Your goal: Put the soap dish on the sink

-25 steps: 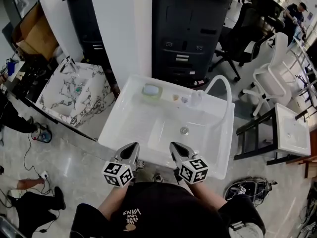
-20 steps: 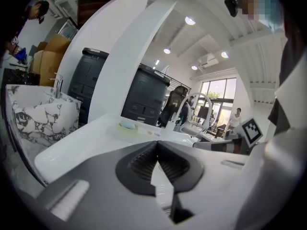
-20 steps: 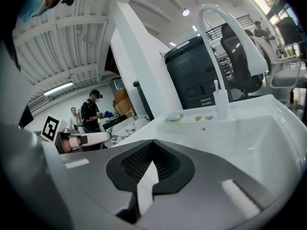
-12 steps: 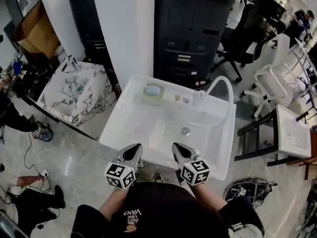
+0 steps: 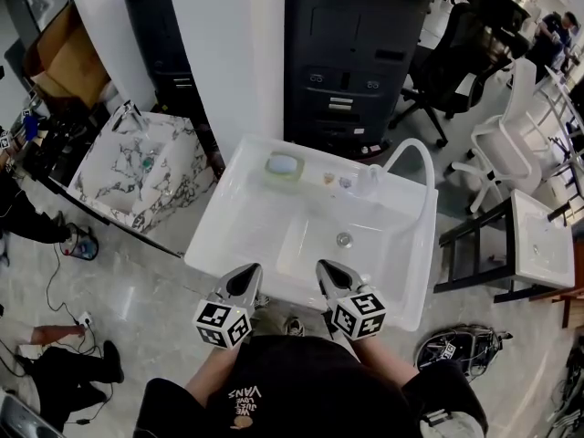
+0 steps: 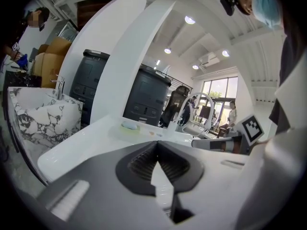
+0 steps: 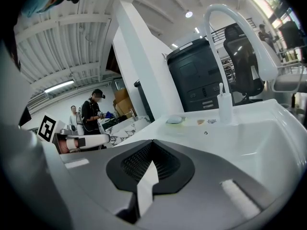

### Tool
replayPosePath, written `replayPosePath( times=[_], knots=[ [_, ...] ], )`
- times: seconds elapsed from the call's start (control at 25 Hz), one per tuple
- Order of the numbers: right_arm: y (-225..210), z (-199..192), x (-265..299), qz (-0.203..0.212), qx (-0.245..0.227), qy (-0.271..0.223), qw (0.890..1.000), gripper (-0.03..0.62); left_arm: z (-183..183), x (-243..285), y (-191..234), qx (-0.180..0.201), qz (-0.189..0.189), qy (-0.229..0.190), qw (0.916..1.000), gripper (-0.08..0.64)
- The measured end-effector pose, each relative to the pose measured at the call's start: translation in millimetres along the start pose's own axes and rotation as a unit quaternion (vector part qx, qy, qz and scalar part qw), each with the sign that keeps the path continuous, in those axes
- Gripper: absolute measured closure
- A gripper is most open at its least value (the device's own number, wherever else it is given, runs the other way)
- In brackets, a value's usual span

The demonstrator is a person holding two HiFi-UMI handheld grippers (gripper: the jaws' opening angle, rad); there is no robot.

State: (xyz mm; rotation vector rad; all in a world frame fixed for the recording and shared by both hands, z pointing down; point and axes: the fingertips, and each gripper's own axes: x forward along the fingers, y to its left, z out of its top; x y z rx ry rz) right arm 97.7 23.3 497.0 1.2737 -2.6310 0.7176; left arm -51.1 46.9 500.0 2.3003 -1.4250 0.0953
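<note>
Sitting on the far rim of the sink (image 5: 239,222), the soap dish (image 5: 283,166) is being touched by nothing; left gripper (image 5: 248,273) and right gripper (image 5: 325,269) are being held closed and empty, placement seemingly finished.

Right gripper (image 7: 152,143) jaws closed together, white sink (image 7: 254,138) ahead, soap dish (image 7: 174,120) on its far rim, arched faucet (image 7: 238,12)

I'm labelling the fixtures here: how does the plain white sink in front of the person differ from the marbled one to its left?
The white sink is plain glossy white; the marbled sink has dark veining. The white sink has an arched white faucet, the marbled sink a short chrome tap. Only the white sink carries a soap dish. Both are rectangular basins.
</note>
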Motion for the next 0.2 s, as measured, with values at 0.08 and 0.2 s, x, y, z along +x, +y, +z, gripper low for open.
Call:
replayPosePath(
  times=[0.08, 0.2],
  knots=[
    [0.5, 0.1, 3.1, -0.001, 0.001, 0.001, 1.000, 0.591, 0.9, 0.5, 3.7, 0.000, 0.003, -0.001, 1.0000, 0.508],
    [0.4, 0.9, 6.7, -0.002, -0.001, 0.000, 1.000, 0.591, 1.9, 1.6, 8.5, 0.003, 0.008, 0.000, 1.0000, 0.508]
  ],
)
